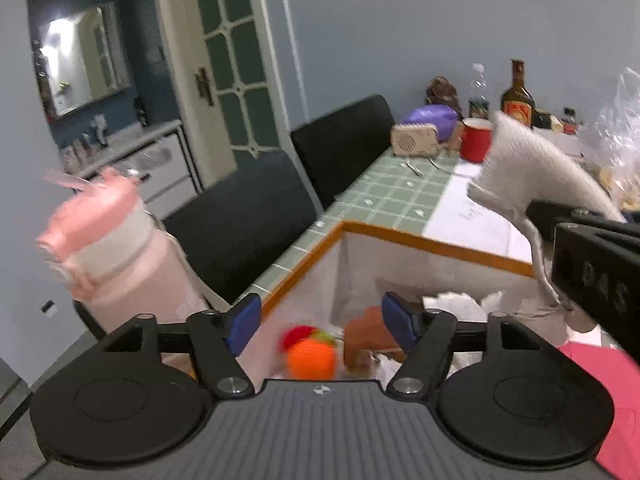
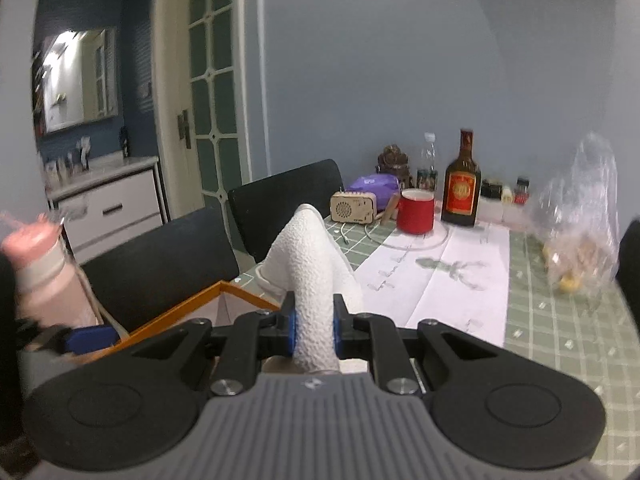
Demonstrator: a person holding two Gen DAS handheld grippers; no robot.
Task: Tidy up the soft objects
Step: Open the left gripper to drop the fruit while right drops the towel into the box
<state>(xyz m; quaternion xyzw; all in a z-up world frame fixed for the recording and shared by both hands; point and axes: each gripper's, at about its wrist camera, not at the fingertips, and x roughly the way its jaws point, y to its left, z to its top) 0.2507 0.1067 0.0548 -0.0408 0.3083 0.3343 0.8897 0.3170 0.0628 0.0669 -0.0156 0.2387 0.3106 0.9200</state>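
A: What does the left wrist view show?
B: The left gripper (image 1: pixel 320 322) hangs wide apart, holding nothing, above an orange-rimmed box (image 1: pixel 400 236) with an orange knitted ball (image 1: pixel 311 358) inside. A white sock (image 1: pixel 532 168) hangs over it, right of a pink bottle (image 1: pixel 120 256)

A: And the right wrist view?
B: The right gripper (image 2: pixel 314 330) is clamped on the white sock (image 2: pixel 308 264), above the green tiled counter (image 2: pixel 560 320), near a red mug (image 2: pixel 416 210)
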